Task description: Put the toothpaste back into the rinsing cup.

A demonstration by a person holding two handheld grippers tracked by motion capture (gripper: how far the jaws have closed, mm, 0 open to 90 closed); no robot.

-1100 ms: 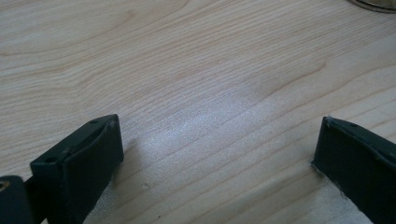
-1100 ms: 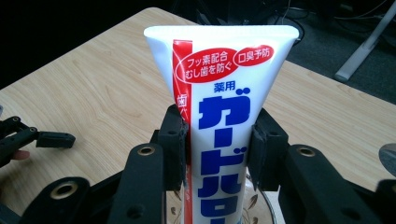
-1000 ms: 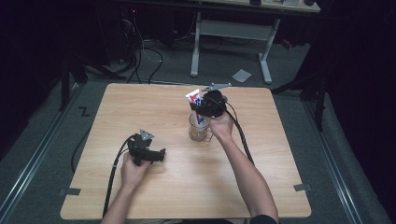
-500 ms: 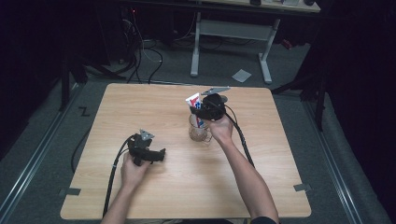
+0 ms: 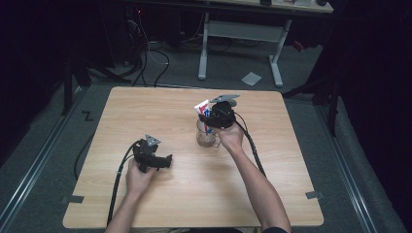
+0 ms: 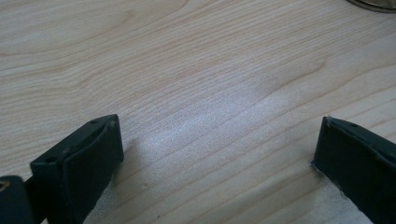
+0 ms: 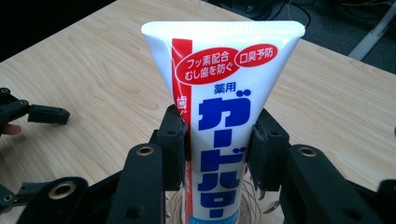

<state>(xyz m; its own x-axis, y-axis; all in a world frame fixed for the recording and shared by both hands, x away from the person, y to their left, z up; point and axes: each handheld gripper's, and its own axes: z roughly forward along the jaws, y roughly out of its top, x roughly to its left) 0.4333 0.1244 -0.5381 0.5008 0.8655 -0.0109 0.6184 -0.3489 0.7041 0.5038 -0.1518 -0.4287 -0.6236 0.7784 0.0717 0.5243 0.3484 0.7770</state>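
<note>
right tool (image 7: 217, 140) clamps a toothpaste tube (image 7: 219, 93) upright above a glass (image 5: 207, 136); left tool (image 6: 219, 163) rests wide on the desk (image 5: 291, 160).

Light wooden square table top (image 5: 145, 111) with visible grain, lit from above, standing on a grey carpeted floor (image 5: 43, 160) in an otherwise dark room. Behind it, a white metal desk frame (image 5: 240, 34) with two legs on flat feet, a tangle of black cables (image 5: 145, 53) on the floor to its left, and a small pale sheet of paper (image 5: 251, 78) lying beside its right foot. Grey metal floor rails (image 5: 24, 182) run along both sides of the table, and short grey tape strips (image 5: 72, 199) mark the floor at its near corners.
</note>
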